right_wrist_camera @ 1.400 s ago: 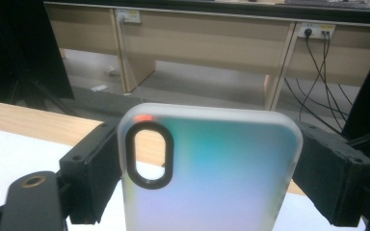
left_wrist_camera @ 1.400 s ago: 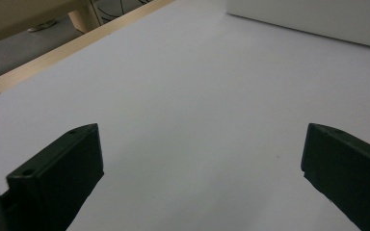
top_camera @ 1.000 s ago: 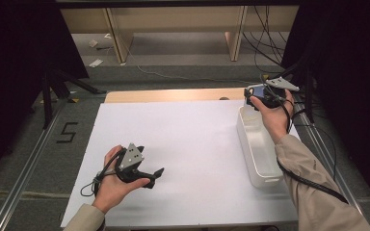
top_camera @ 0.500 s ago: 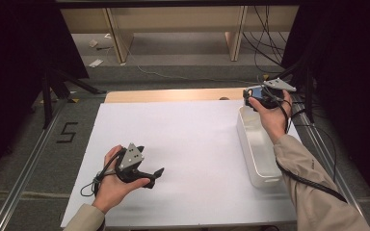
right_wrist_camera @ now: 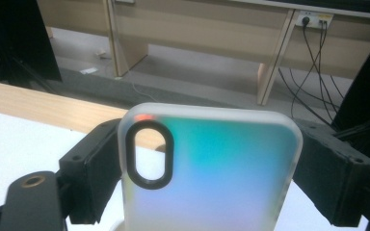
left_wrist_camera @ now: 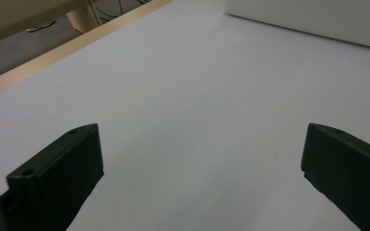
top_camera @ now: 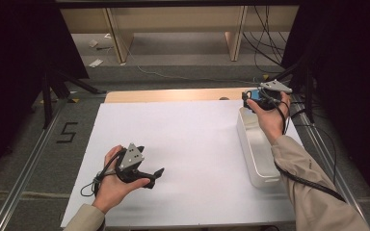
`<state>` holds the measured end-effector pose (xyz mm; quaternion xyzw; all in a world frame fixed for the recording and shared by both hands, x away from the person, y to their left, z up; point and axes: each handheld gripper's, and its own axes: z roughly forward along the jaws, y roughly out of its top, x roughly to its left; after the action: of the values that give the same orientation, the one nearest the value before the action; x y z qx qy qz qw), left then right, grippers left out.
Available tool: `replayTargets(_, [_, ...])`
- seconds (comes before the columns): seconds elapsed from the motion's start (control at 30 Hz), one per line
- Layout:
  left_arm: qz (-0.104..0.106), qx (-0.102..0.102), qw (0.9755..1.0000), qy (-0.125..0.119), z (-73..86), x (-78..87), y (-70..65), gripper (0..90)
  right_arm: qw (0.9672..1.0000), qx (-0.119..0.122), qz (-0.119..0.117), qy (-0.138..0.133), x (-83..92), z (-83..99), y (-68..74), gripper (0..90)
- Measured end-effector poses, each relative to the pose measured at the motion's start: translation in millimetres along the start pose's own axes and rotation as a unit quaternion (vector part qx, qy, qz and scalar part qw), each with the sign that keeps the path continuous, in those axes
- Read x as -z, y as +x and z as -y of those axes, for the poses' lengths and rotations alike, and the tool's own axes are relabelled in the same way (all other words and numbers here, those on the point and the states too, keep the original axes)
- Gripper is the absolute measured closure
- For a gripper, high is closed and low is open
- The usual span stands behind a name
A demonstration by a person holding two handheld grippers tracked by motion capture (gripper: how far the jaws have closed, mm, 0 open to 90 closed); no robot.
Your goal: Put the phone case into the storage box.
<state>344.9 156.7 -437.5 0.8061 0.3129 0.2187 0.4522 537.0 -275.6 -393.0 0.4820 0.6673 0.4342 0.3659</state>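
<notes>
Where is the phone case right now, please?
The phone case sits clamped in the right tool, held above the far end of the white bin at the table's right side.

1. Left tool (top_camera: 147,175): black body, grey three-cornered plate on top, black cable looping from its rear.
2. Right tool (top_camera: 256,98): black, blocky jaws with small screw holes, grey plate, black cable.
3. Both sleeves (top_camera: 313,192) are beige.

A white sheet (top_camera: 192,144) is laid over the wooden table (top_camera: 173,95); cables (top_camera: 270,29) are seen on the floor behind.
</notes>
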Motion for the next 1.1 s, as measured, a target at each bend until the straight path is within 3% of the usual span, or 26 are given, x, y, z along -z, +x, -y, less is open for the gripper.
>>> replayTargets(1.1, [-0.001,-0.002,1.0000,0.000,-0.6,0.2,0.1,0.2,0.9997,-0.002,0.009,0.024,-9.1,13.8,3.0,17.3])
